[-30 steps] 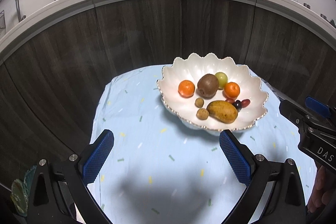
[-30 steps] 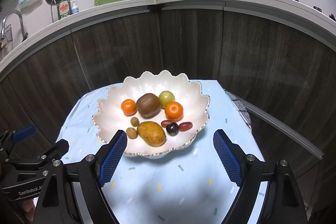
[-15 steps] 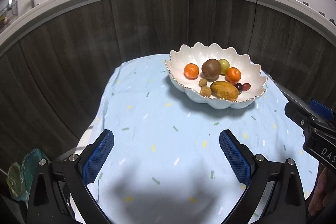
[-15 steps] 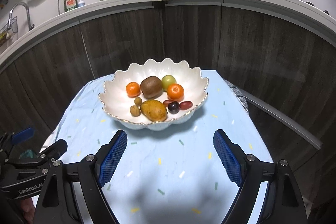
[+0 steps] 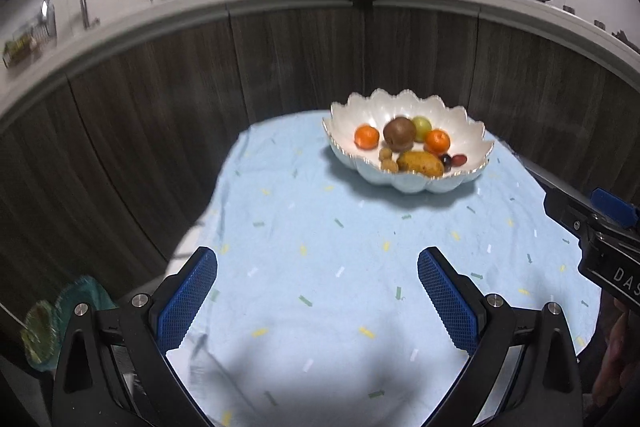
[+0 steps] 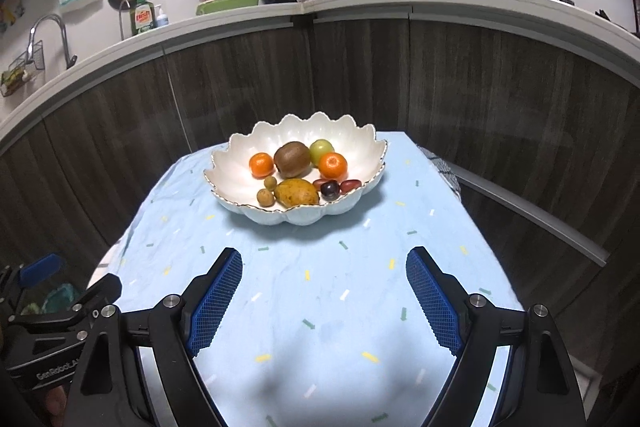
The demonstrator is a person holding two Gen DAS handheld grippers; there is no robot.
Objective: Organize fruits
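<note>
We hold both claws spread and empty, the left gripper [image 5: 317, 301] and the right gripper [image 6: 324, 301]. The bowl [image 6: 240, 155] of fruit lies well ahead, more squarely before our right claw.

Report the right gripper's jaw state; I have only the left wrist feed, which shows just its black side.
Observer: The right gripper is open. Nothing sits between its blue mesh pads, only the light-blue speckled tablecloth beneath.
Operator: Count the small dark fruits in the scalloped white bowl. I make out two.
Observer: Three. A dark purple round fruit lies between a left reddish oblong fruit and a right reddish oblong fruit.
</note>
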